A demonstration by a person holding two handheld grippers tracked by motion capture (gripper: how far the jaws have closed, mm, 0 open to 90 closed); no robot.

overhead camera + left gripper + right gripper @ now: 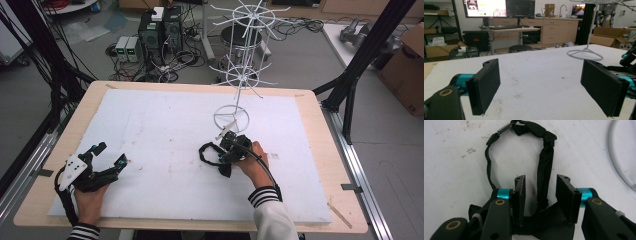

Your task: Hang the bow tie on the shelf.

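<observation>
My right gripper [540, 195] is tipped down over the white sheet, its jaws partly apart and astride the thick strand of a black strap [544, 173], with the pads not yet touching it, so it holds nothing. The strap lies in a loop on the sheet, right of centre on the table; its wide dark end sits under the jaws and its small metal clasp [504, 128] lies at the far end of the loop. Just beyond it stands the ring base [231, 118] of the white wire rack [243, 55]. My left gripper [109, 156] rests at the near left, wide open and empty, well apart from the strap. I judge I am at the grasp. Next I should close squarely on the strand and lift without snagging the thin side, then carry it, probably toward a rack arm.
</observation>
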